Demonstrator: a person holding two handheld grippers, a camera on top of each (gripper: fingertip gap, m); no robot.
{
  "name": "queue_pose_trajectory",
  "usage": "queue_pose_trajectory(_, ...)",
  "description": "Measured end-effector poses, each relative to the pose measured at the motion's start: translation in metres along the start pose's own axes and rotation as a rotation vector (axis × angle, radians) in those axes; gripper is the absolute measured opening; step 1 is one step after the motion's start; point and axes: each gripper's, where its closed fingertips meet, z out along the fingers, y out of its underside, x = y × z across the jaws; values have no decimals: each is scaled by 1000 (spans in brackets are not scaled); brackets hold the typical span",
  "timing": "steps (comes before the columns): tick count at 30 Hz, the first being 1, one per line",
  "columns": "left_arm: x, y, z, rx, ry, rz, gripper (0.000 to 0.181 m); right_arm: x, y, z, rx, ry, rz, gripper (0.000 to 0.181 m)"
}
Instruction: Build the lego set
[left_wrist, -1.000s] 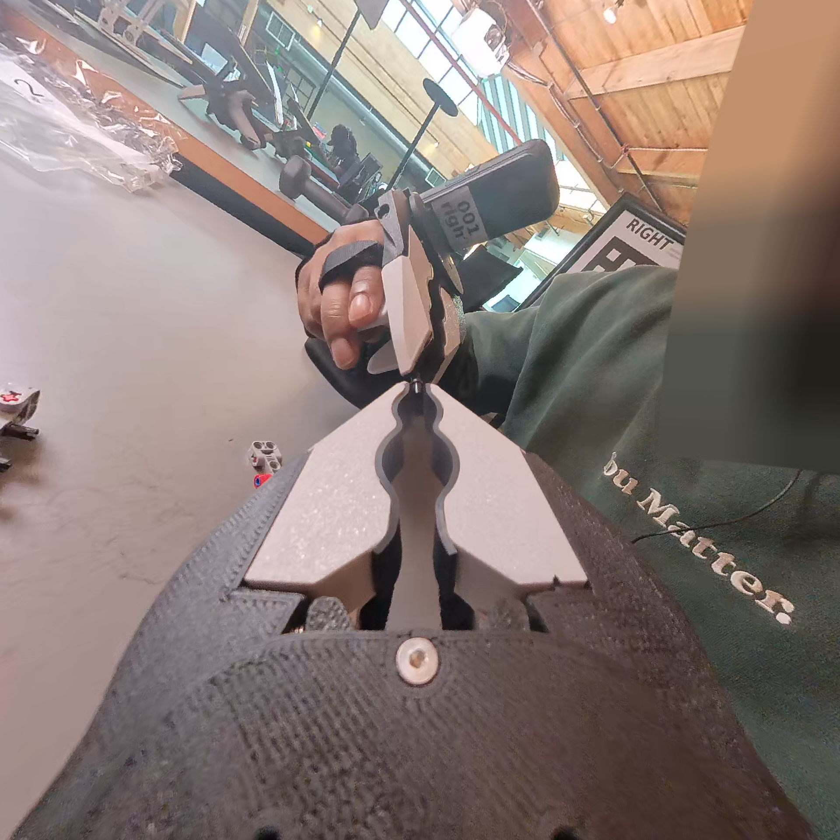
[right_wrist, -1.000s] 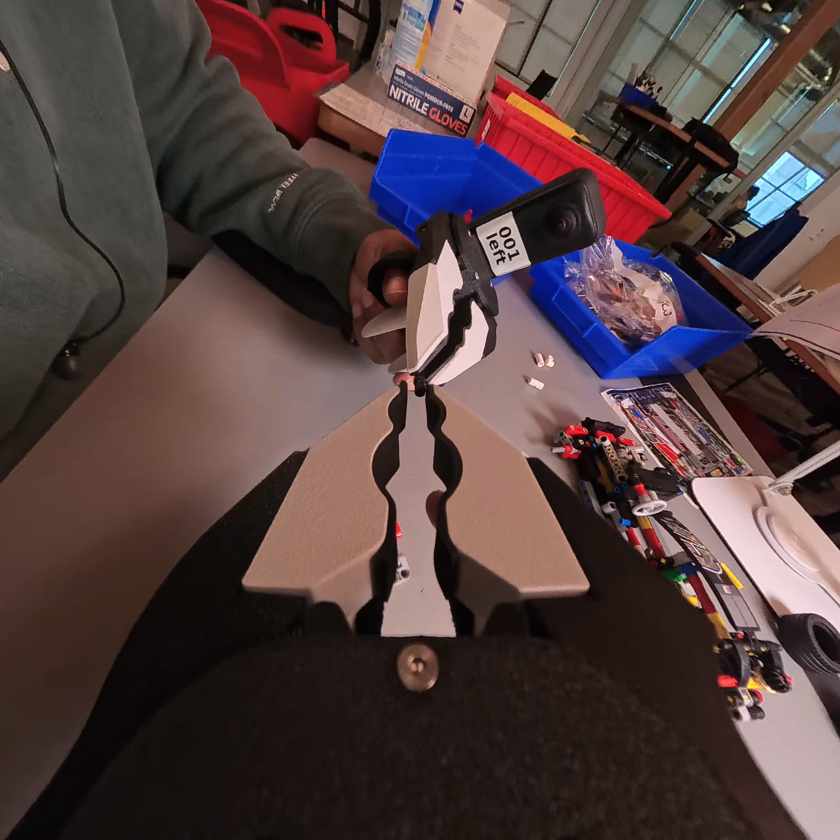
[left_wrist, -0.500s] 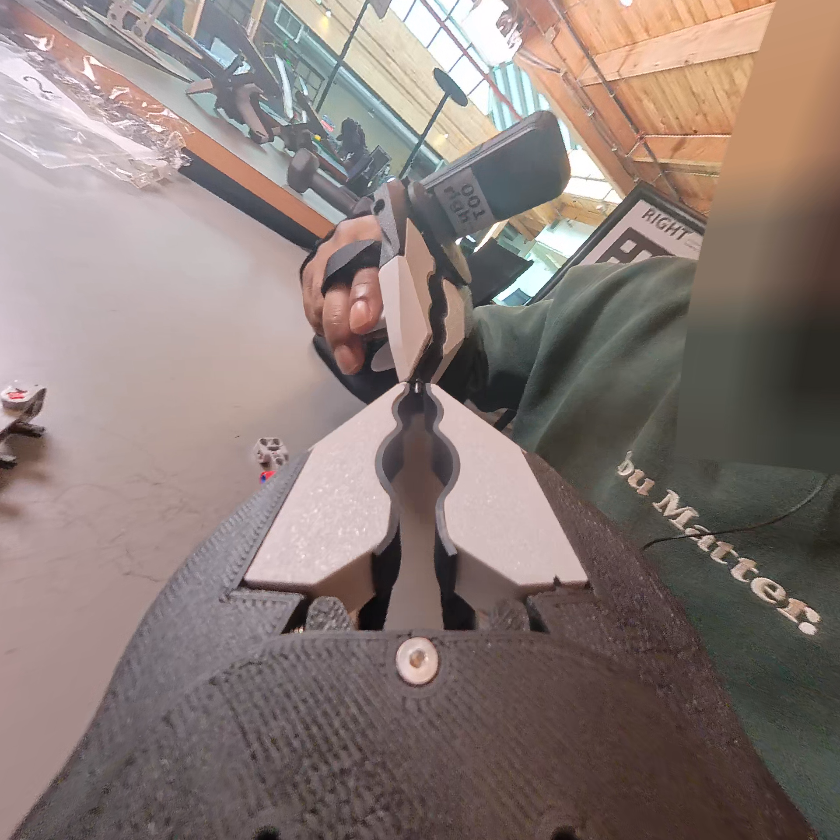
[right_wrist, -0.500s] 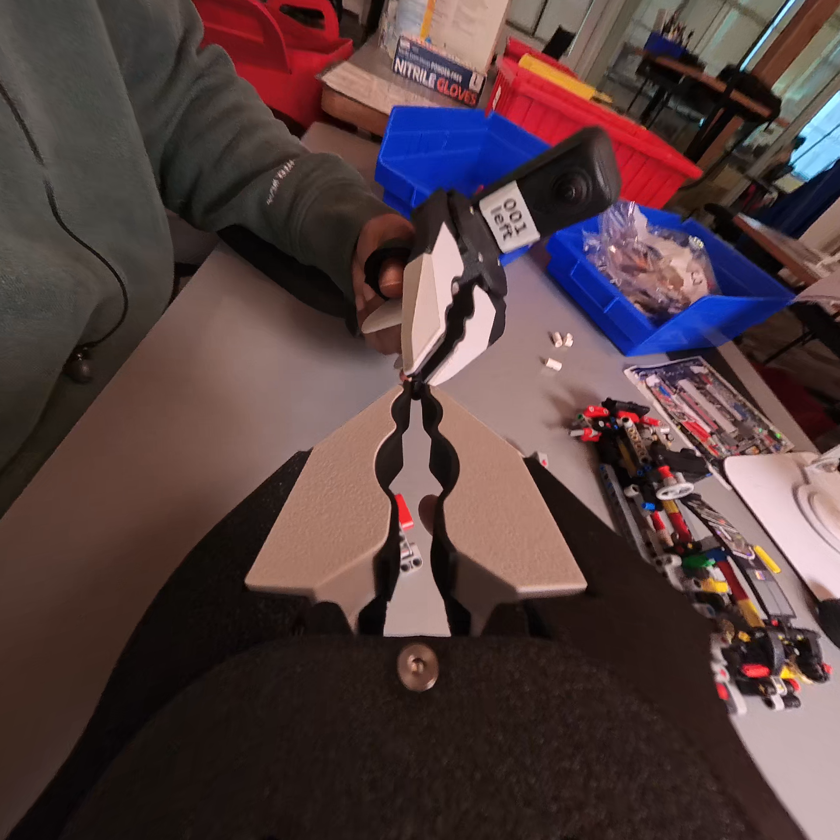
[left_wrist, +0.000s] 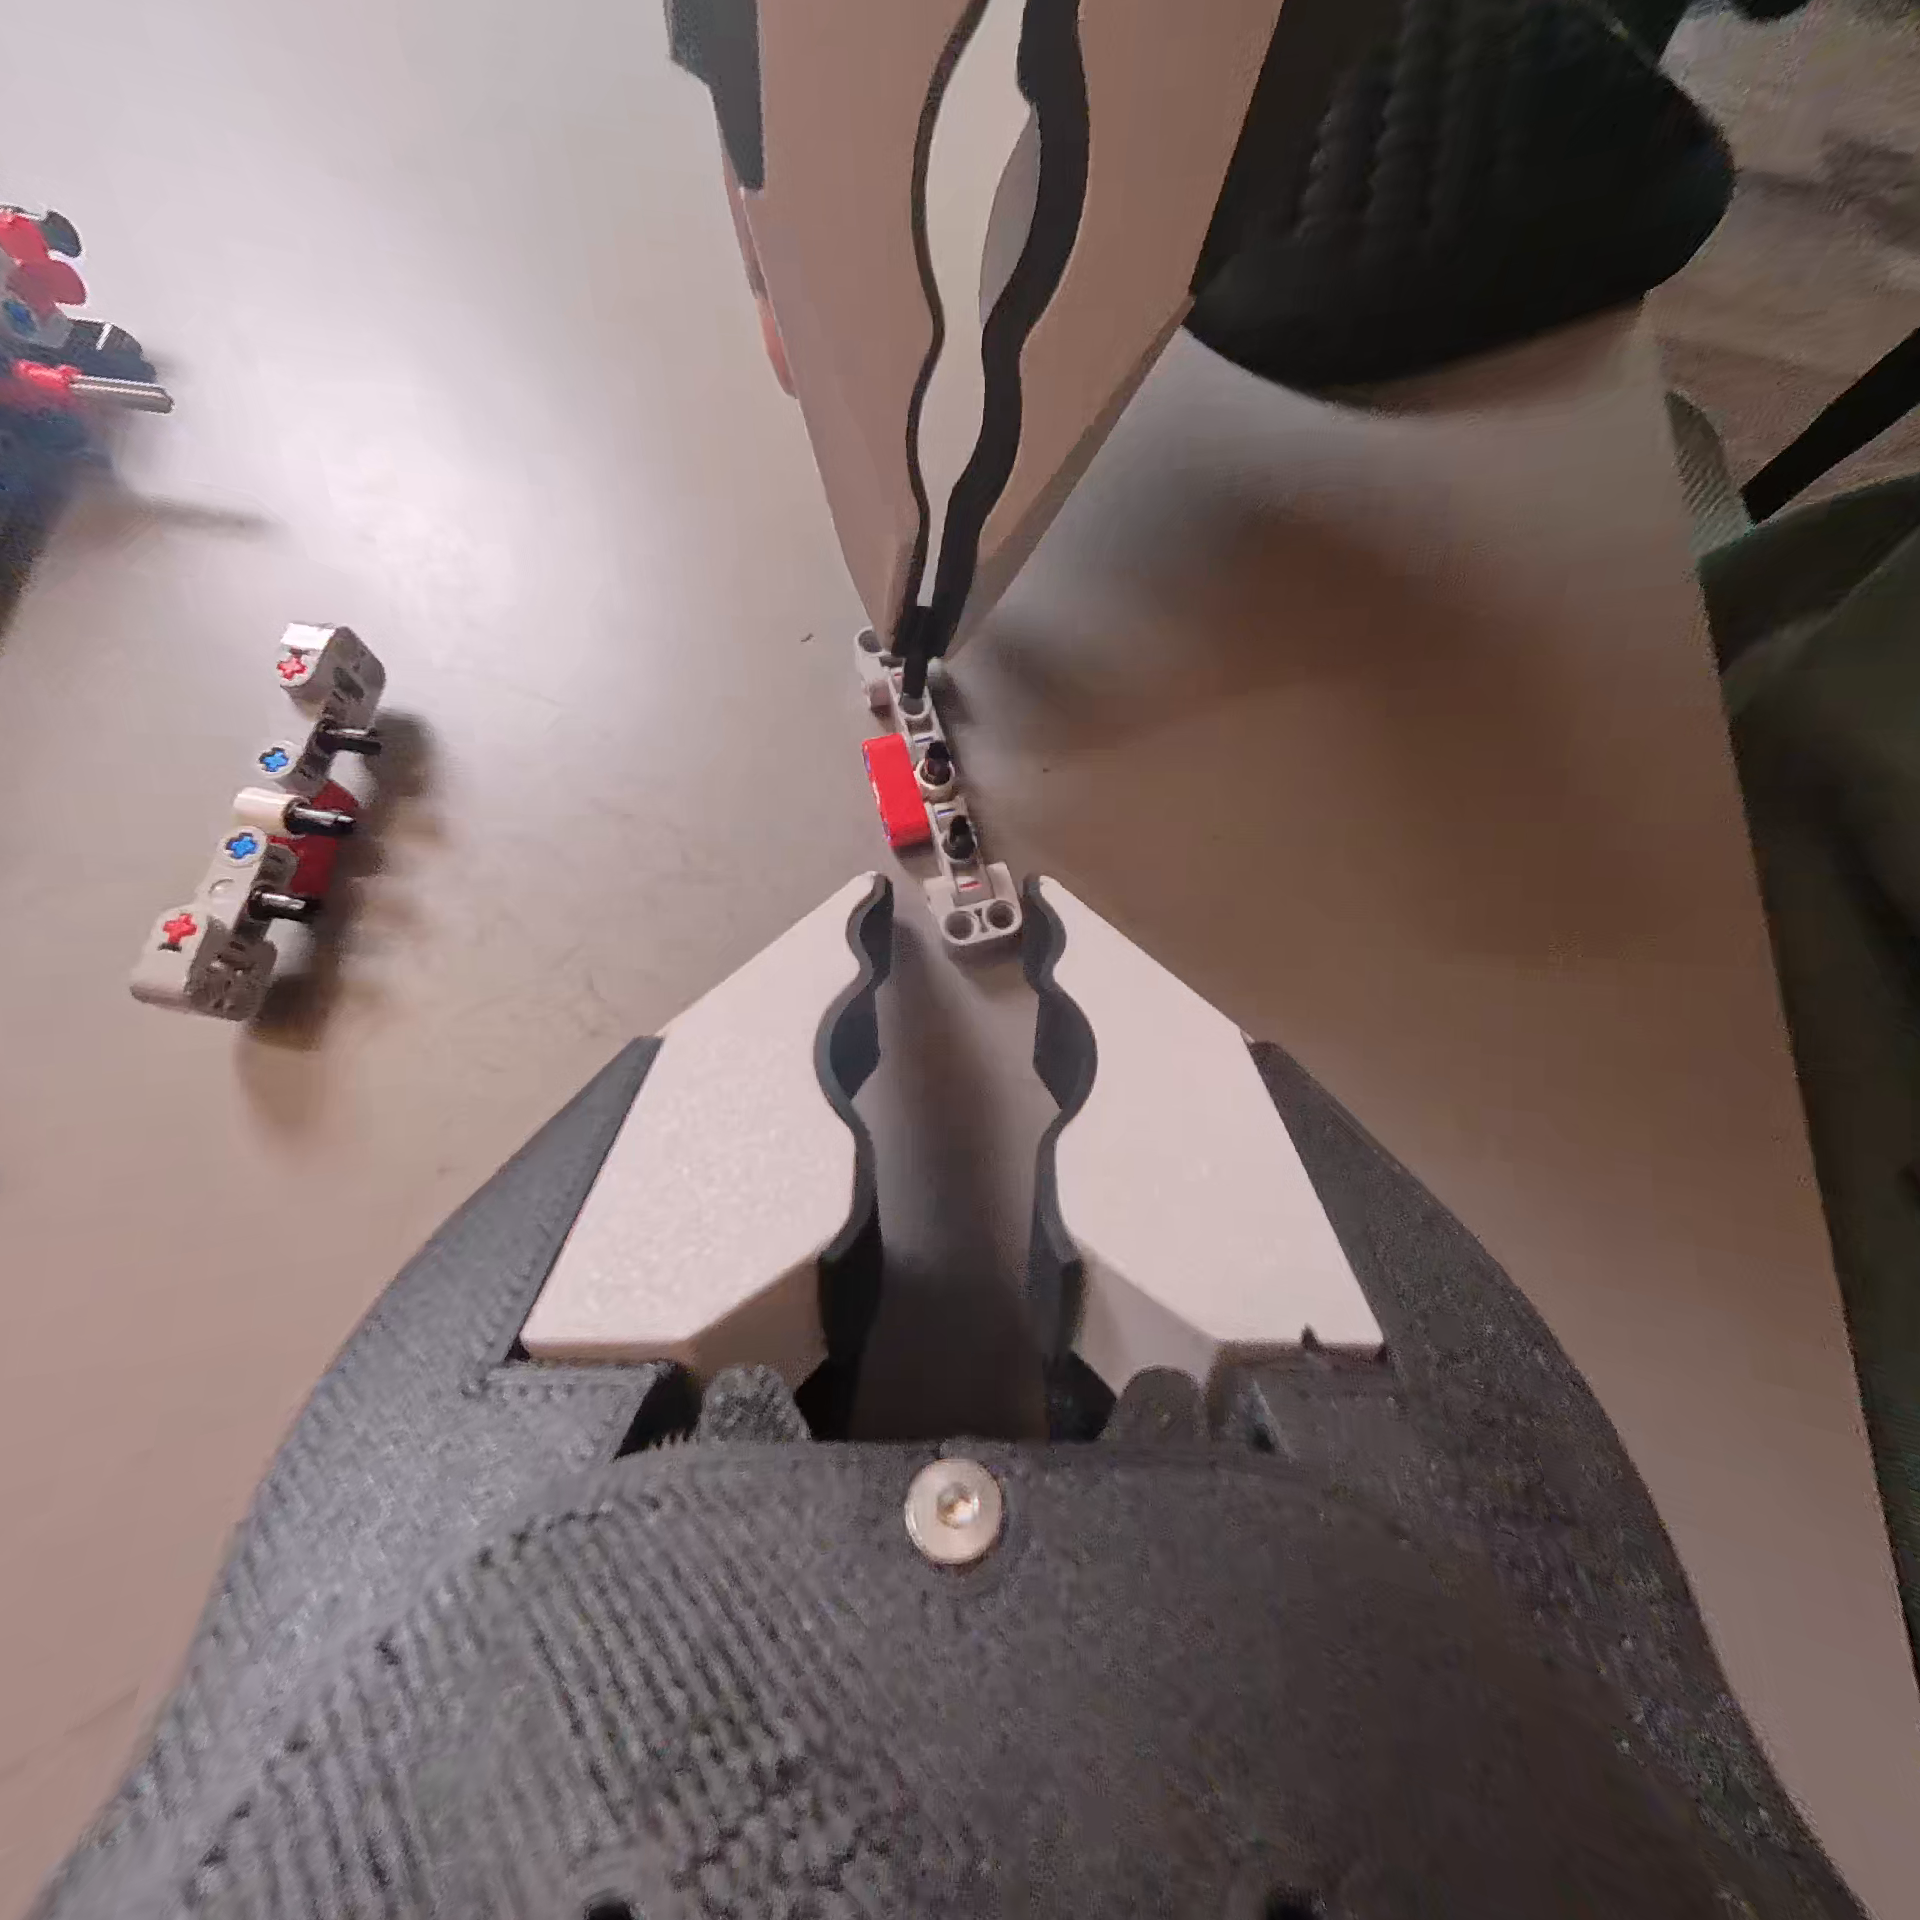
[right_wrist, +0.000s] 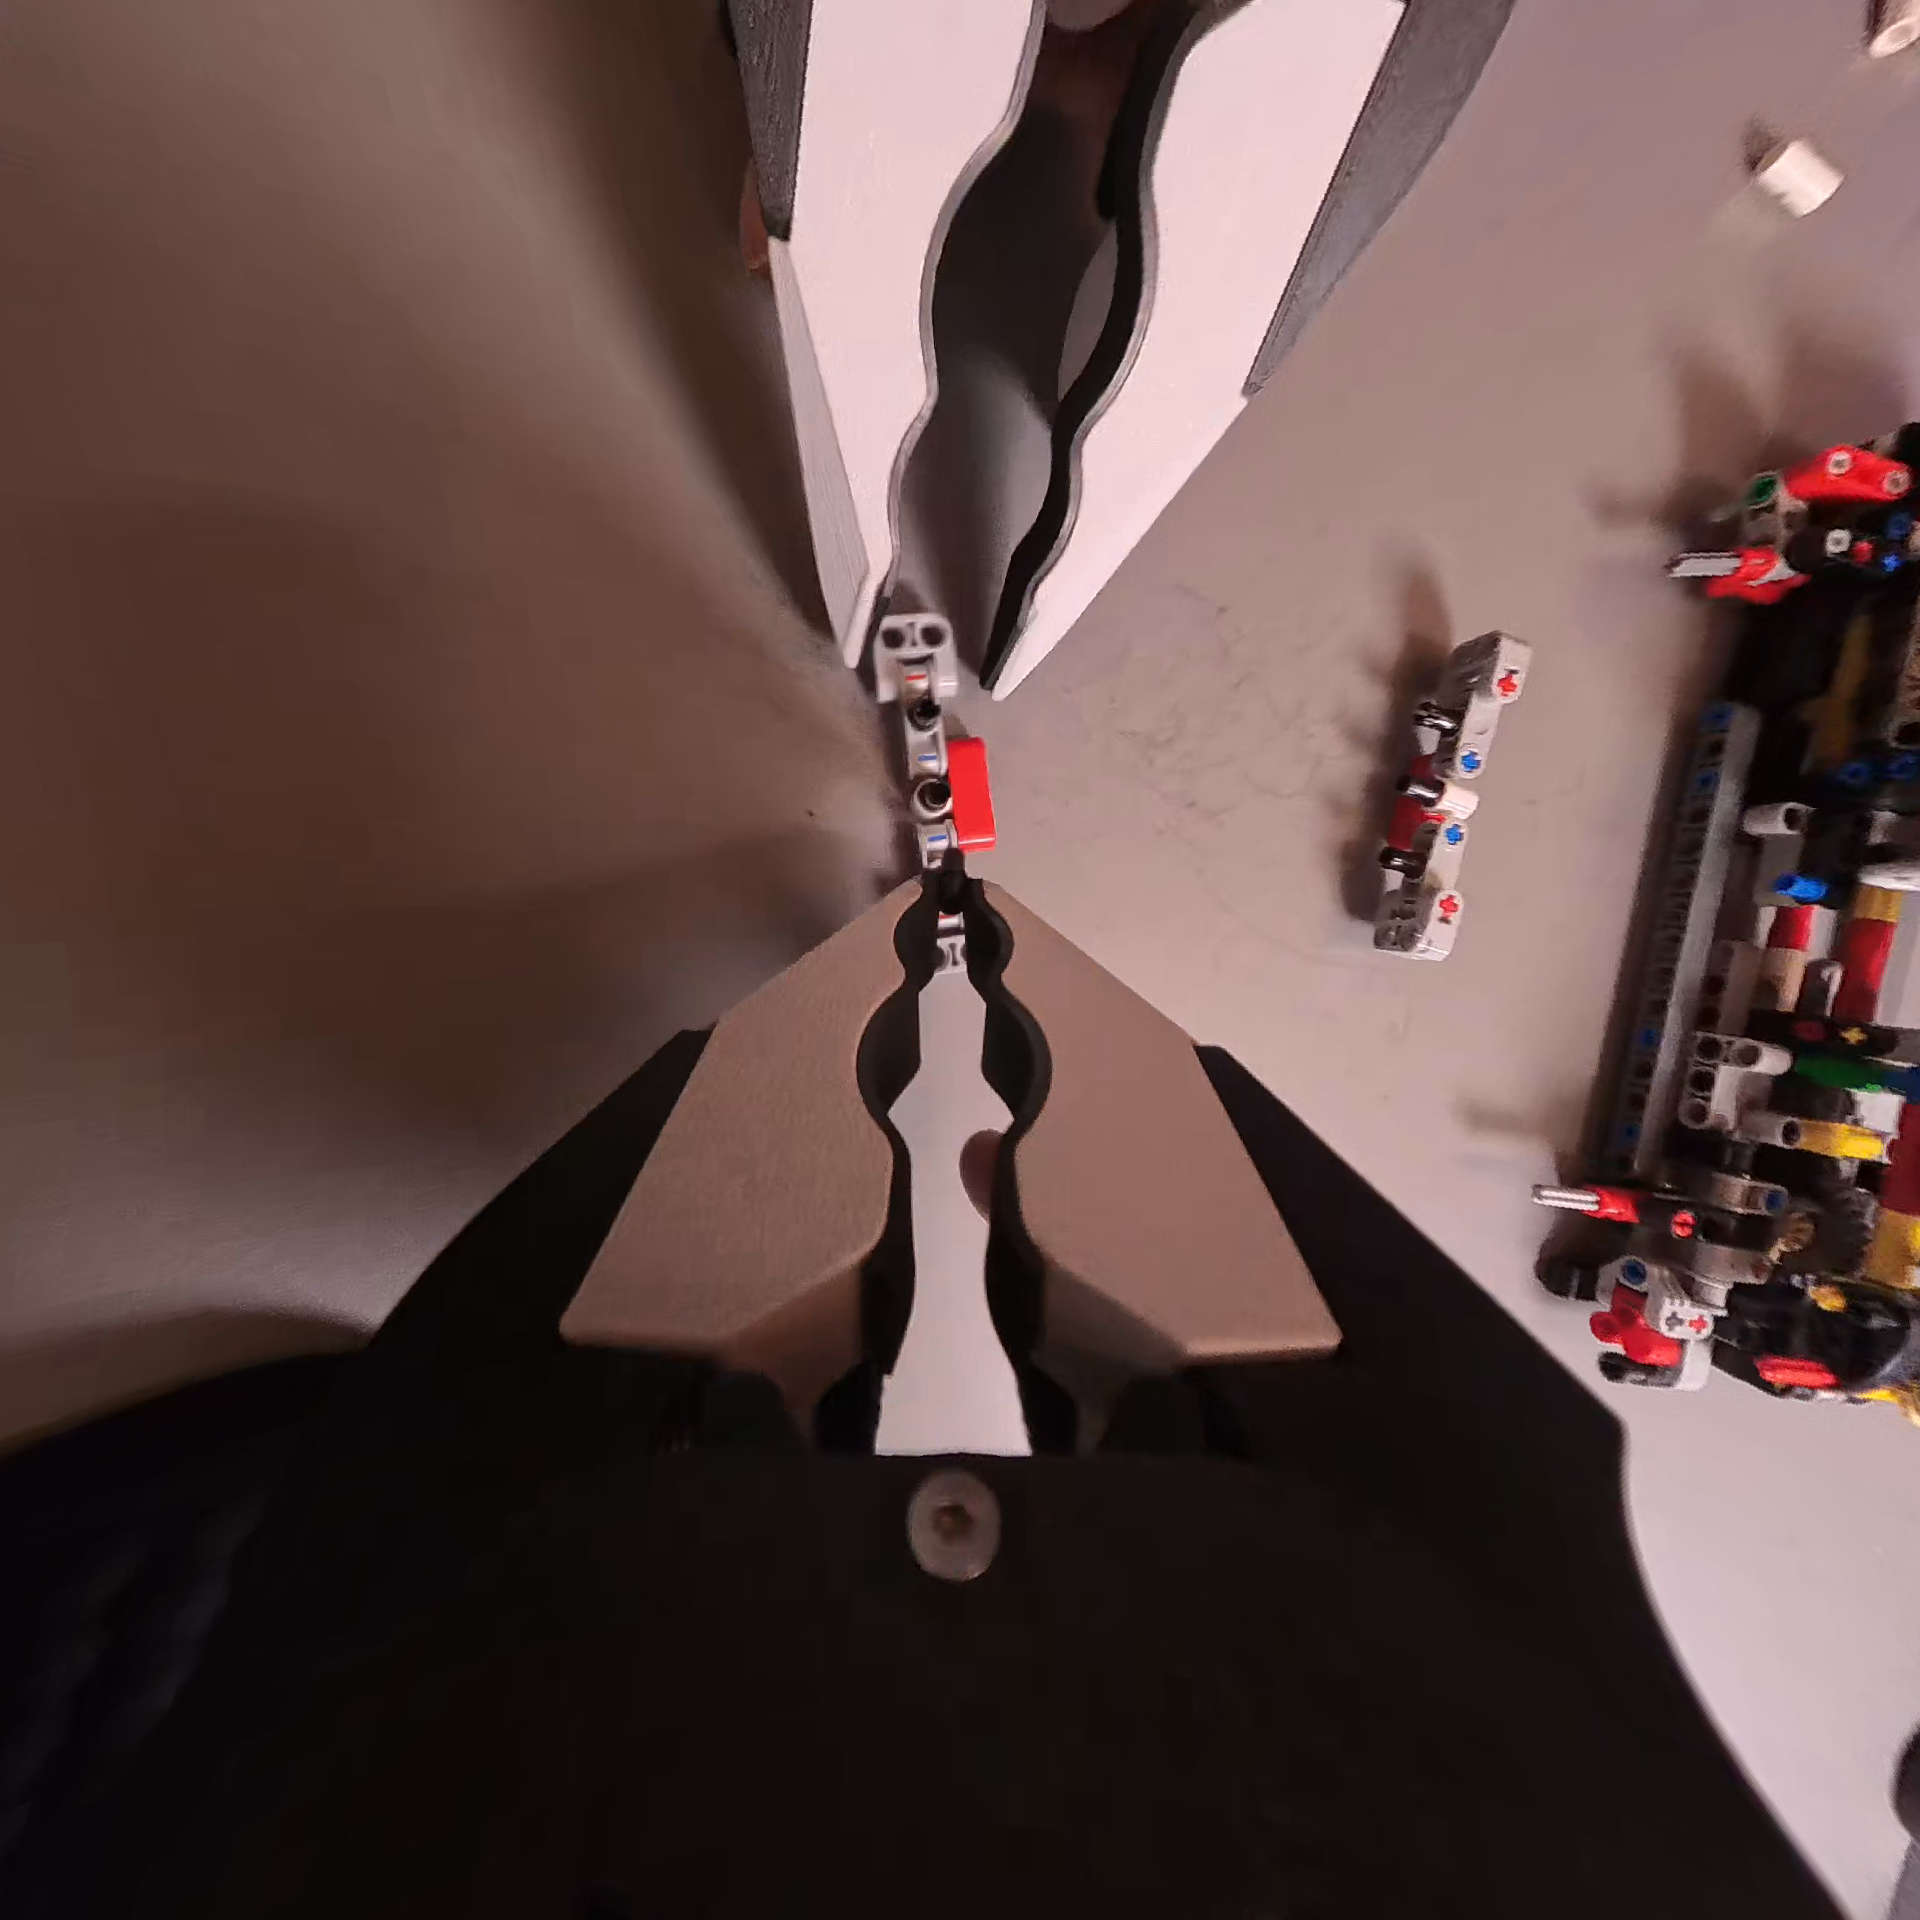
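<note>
A grey lego beam with a red piece on its side (left_wrist: 940, 810) lies on the table between my two grippers. My left gripper (left_wrist: 956, 896) is open, and the beam's near end sits between its fingertips. My right gripper (right_wrist: 941, 889) is shut on a small black pin (right_wrist: 945, 883) and presses it onto the beam (right_wrist: 928, 769) at its own end. In the left wrist view the right gripper (left_wrist: 920, 634) comes down from the top with the pin (left_wrist: 914, 670). In the right wrist view the left gripper (right_wrist: 930, 665) stands open at the beam's far end.
A second grey subassembly with black pins and red and blue axle ends (left_wrist: 260, 821) lies beside the beam; it also shows in the right wrist view (right_wrist: 1444, 800). The large multicoloured model (right_wrist: 1808, 935) lies further out. Small white pieces (right_wrist: 1792, 177) lie beyond.
Both grippers have swung down from a tip-to-tip hold in the air to the beam on the table. My left gripper has opened. My right gripper stays shut on the pin.
</note>
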Motion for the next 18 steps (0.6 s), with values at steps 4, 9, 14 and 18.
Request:
queue_pose_trajectory(4, -2, 3, 1, -18, -16, 29, 15, -2, 6, 4, -88, -42, -16, 2)
queue_pose_trajectory(9, -2, 2, 2, -15, -10, 31, 14, -5, 7, 4, -169, -80, -43, 2)
queue_pose_trajectory(14, -3, 2, 2, -8, -5, 30, 14, -5, 8, 5, -276, -115, -98, 2)
queue_pose_trajectory(18, -7, 2, 2, -5, 2, 25, 14, -3, 8, 5, -381, -154, -179, 2)
